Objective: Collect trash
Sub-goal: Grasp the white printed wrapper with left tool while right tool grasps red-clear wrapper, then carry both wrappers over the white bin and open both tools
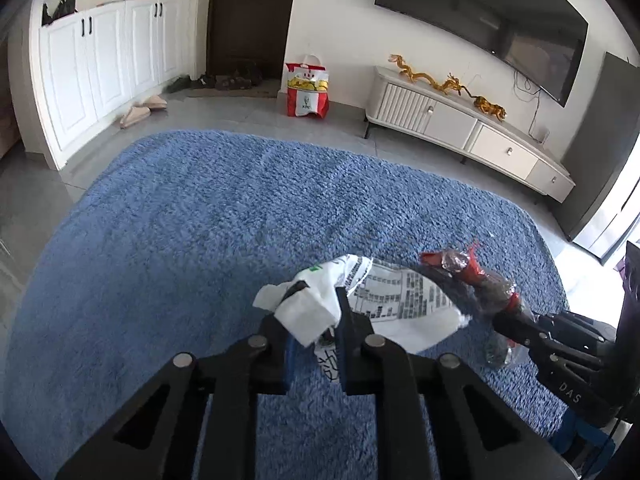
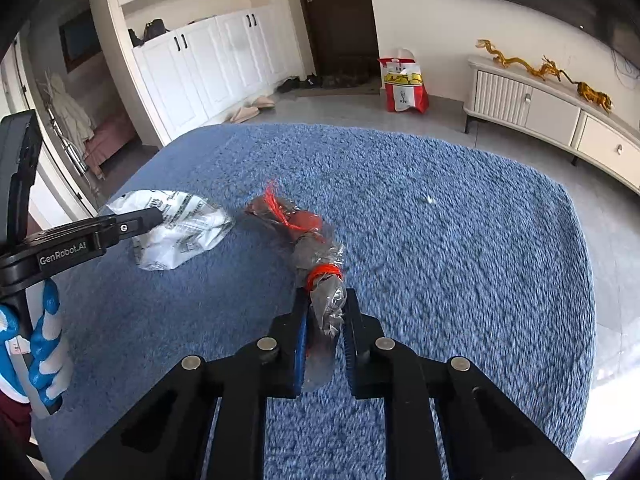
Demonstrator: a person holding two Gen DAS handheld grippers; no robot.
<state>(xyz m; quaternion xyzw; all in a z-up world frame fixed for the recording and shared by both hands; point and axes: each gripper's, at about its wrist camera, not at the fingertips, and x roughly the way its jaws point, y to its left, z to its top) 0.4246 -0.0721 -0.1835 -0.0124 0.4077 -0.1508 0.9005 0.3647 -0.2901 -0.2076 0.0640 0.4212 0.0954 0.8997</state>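
On the blue shaggy rug lie two pieces of trash. A crumpled white printed wrapper sits at the middle of the left wrist view, and my left gripper is shut on its near white corner. From the right wrist view the same wrapper shows at the left with the left gripper's finger over it. A crushed clear plastic bottle with red label scraps lies just right of the wrapper; my right gripper is shut on its near end. That bottle and the right gripper also show at the right of the left wrist view.
A red and white KFC bag stands on the grey floor beyond the rug. A white TV cabinet with gold figurines runs along the right wall. White cupboards, slippers and a dark door lie at the back left. A gloved hand holds the left gripper.
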